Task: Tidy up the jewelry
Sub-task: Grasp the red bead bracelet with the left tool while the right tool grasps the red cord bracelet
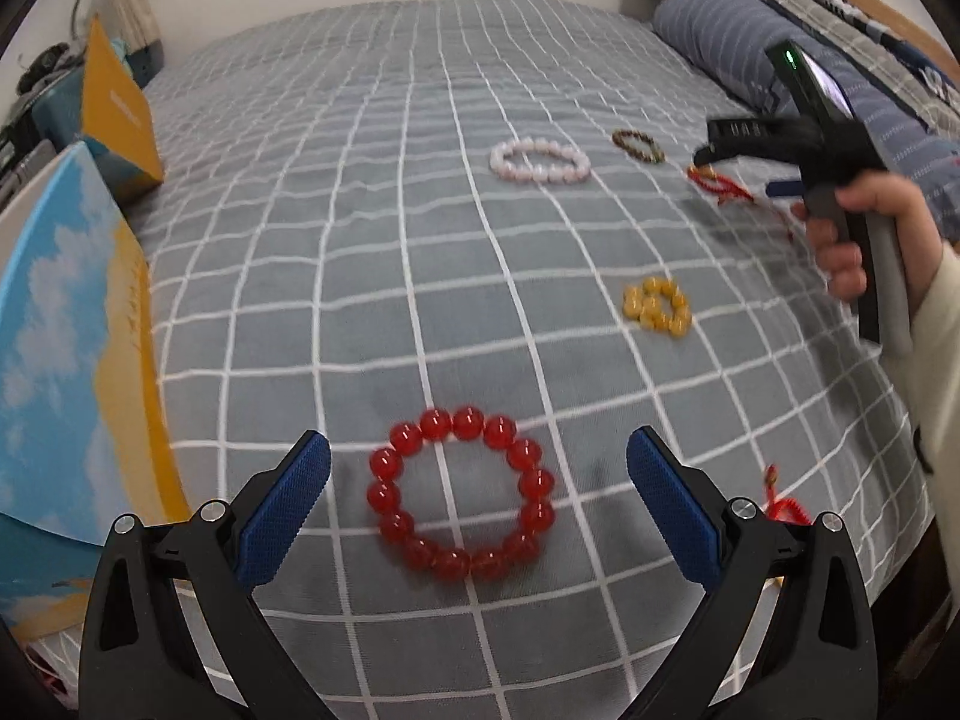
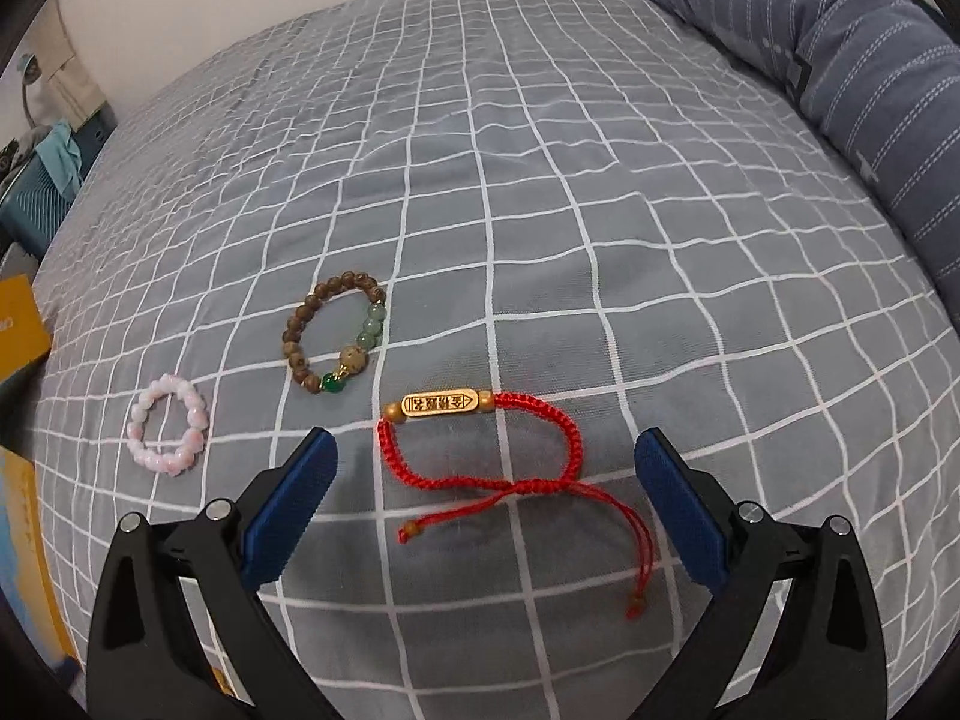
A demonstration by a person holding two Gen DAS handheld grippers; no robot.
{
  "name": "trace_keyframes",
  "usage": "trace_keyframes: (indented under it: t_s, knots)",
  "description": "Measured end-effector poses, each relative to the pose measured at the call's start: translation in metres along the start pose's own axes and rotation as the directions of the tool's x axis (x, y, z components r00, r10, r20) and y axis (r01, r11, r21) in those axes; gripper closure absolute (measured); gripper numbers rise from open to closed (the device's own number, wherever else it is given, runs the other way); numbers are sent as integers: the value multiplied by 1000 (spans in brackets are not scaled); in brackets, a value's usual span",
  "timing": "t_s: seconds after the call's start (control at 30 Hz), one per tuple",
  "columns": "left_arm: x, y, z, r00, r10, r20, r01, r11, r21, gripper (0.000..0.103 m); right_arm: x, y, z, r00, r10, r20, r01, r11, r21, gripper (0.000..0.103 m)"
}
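A red bead bracelet (image 1: 461, 495) lies on the checked bedspread between the open fingers of my left gripper (image 1: 478, 483). Farther off lie a yellow bead bracelet (image 1: 657, 306), a pink-white bead bracelet (image 1: 540, 160) and a brown bead bracelet (image 1: 638, 146). My right gripper (image 2: 486, 480) is open over a red cord bracelet (image 2: 480, 450) with a gold tube charm. The brown and green bead bracelet (image 2: 335, 340) and the pink-white one (image 2: 168, 425) lie to its left. The right gripper also shows in the left wrist view (image 1: 750, 144), held by a hand.
A blue and yellow box (image 1: 66, 372) stands at the left edge of the bed, a second yellow box (image 1: 120, 114) behind it. A striped blue pillow (image 2: 840, 78) lies along the right. Another red cord piece (image 1: 786, 501) lies near the right bed edge.
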State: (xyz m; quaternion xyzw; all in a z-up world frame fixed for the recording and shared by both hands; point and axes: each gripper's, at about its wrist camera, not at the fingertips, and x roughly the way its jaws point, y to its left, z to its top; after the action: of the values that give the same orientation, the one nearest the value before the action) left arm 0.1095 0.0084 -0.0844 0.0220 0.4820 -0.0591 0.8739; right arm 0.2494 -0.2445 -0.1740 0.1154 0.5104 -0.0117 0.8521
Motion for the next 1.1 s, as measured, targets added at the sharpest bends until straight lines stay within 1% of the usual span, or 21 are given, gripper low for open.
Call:
trace_keyframes:
  t_s: [0.07, 0.17, 0.33, 0.37, 0.4, 0.47, 0.53, 0.6, 0.63, 0.67, 0.7, 0.73, 0.77, 0.8, 0.87, 0.93, 1.03, 1.1]
  knots:
    - [5, 0, -4, 1000, 11, -9, -11, 1000, 5, 6, 4, 0, 3, 1000, 3, -9, -3, 1000, 15, 8]
    - [10, 3, -7, 1000, 6, -23, -6, 1000, -2, 6, 8, -2, 5, 1000, 4, -21, -3, 999, 39, 8]
    - [19, 7, -11, 998, -22, -51, 21, 999, -27, 7, 13, -4, 7, 1000, 0, -29, 2, 998, 68, 8]
    - [20, 7, -13, 998, -21, -57, 19, 999, -31, 8, 13, -4, 7, 1000, -7, -29, 9, 998, 63, 10]
    - [21, 7, -13, 998, -22, -60, 20, 999, -32, 13, 14, -3, 7, 999, -22, -31, 24, 998, 55, 11]
    - [22, 7, -14, 997, -21, -71, 20, 999, -26, 22, 16, -2, 8, 999, -37, -40, 39, 998, 48, 19]
    - [21, 7, -15, 997, -15, -77, 13, 1000, -18, 29, 17, -2, 9, 998, -46, -46, 48, 998, 46, 20]
    - [19, 7, -14, 996, -25, -88, 24, 1000, -11, 45, 18, -1, 9, 997, -57, -53, 60, 997, 49, 24]
    - [19, 7, -14, 995, -27, -92, 26, 1000, -10, 49, 18, 0, 10, 996, -63, -57, 65, 997, 47, 29]
    - [18, 7, -14, 995, -27, -97, 26, 1000, -11, 57, 18, 1, 11, 996, -65, -61, 67, 997, 42, 34]
    - [17, 8, -14, 995, -27, -100, 26, 1000, -12, 64, 18, 2, 11, 996, -69, -64, 71, 997, 36, 36]
    - [16, 9, -14, 994, -30, -104, 28, 999, -21, 67, 18, 3, 12, 995, -72, -67, 74, 997, 31, 39]
    - [16, 10, -13, 994, -30, -106, 27, 999, -33, 74, 17, 4, 12, 995, -74, -69, 76, 997, 27, 45]
    - [15, 12, -13, 994, -32, -108, 27, 999, -46, 77, 17, 5, 13, 995, -74, -71, 76, 997, 24, 48]
    - [14, 13, -12, 993, -39, -107, 33, 998, -58, 78, 16, 5, 13, 994, -76, -74, 77, 997, 19, 58]
    - [14, 12, -12, 994, -38, -106, 33, 998, -56, 78, 16, 6, 13, 994, -83, -75, 84, 996, 9, 62]
    - [11, 11, -11, 994, -38, -104, 33, 998, -49, 78, 15, 5, 13, 994, -82, -77, 84, 996, 15, 72]
    - [10, 11, -10, 994, -39, -101, 34, 998, -48, 78, 13, 3, 13, 993, -81, -80, 83, 996, 21, 83]
